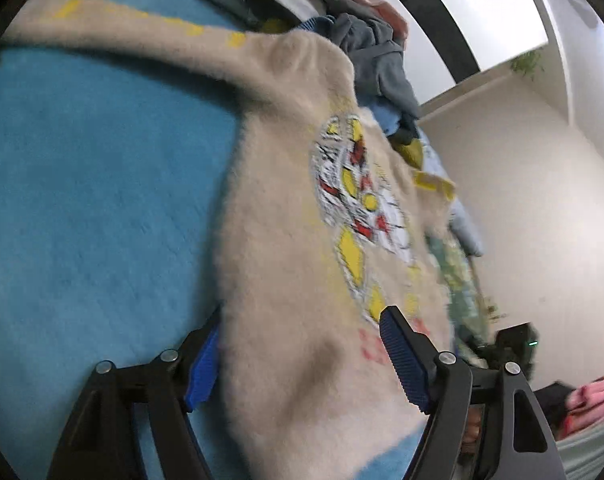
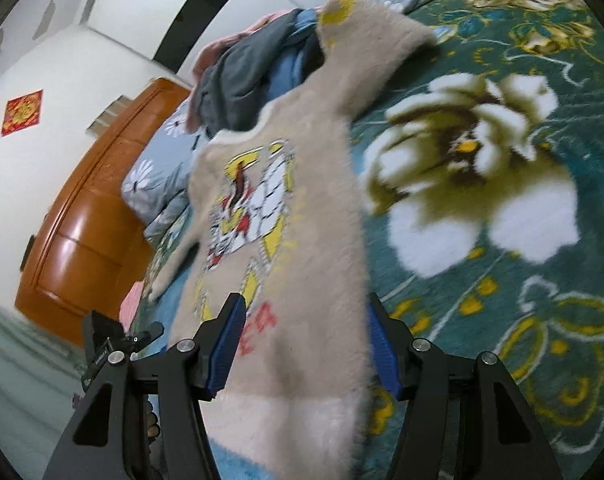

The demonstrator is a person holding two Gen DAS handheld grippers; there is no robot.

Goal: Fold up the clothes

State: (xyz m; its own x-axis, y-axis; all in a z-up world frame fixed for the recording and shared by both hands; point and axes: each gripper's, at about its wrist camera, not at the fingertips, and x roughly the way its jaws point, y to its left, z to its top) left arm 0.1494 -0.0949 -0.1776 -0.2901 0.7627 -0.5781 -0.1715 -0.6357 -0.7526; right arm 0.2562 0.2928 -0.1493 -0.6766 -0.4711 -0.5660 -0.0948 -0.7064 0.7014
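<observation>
A fluffy beige sweater [image 1: 285,248] with a yellow, red and white cartoon print lies spread on the bed, one sleeve reaching to the upper left. My left gripper [image 1: 302,360] stands open at its lower hem; the cloth lies flat between the blue pads [image 1: 406,364] without being pinched. In the right wrist view the same sweater [image 2: 314,240] runs away from me, its yellow-cuffed sleeve at the top. My right gripper [image 2: 304,344] straddles the hem, open, with the cloth loose between its blue pads [image 2: 225,344]. The views are blurred.
A pile of grey, blue and pink clothes [image 1: 374,52] [image 2: 245,76] lies beyond the sweater's collar. Under the sweater are a blue blanket [image 1: 101,184] and a green floral blanket [image 2: 502,208]. An orange wooden bed end [image 2: 81,232] and a white wall [image 1: 522,200] border the bed.
</observation>
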